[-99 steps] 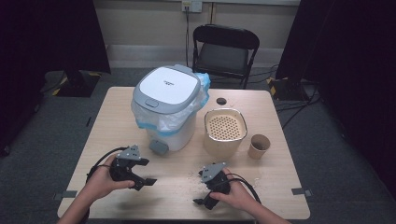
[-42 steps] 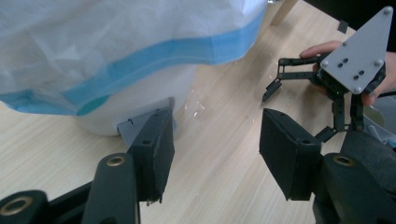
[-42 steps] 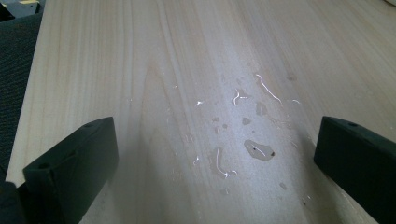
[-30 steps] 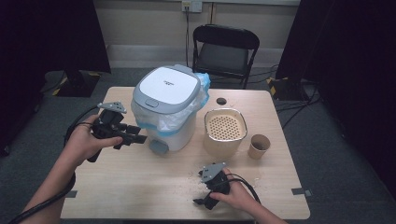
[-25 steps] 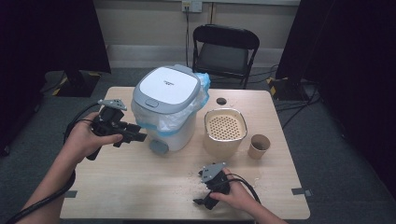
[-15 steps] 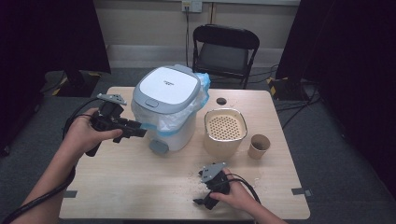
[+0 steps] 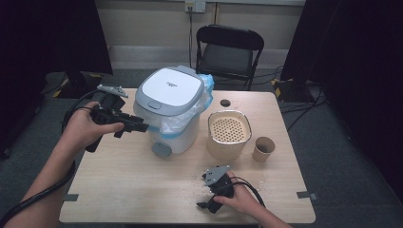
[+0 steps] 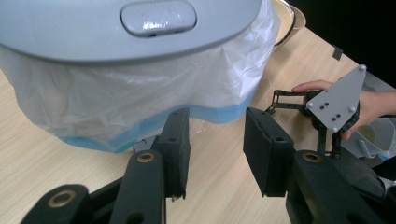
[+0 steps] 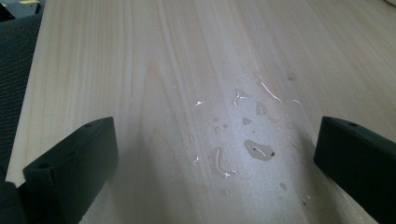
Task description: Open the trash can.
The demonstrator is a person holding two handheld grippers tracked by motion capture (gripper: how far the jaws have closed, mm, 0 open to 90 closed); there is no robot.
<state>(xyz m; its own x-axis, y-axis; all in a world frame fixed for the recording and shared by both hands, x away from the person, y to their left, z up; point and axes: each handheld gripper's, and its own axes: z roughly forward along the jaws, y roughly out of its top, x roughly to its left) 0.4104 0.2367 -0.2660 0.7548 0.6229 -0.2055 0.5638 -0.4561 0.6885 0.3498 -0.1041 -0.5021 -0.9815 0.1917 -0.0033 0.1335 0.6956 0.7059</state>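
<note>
Hovering beside lidded white bin (image 7: 170,107), left tongs (image 7: 137,127) half-spread, just closing on nothing; right tongs (image 9: 210,163) spread wide over wet table (image 7: 142,185).

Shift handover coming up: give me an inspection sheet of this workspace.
Surface: wooden table, droplets and specks near the right gripper.
Job's things: lidded bin with a plastic liner.
Clutter: perforated tub, paper cup, black disc.
Grippers: left gripper at the bin's side, jaws just been closing, nothing between them; right gripper resting on the table, jaws wide.
Cables: one trails from each gripper; more on the floor.
Surroundings: folding chair, dark curtains.
</note>
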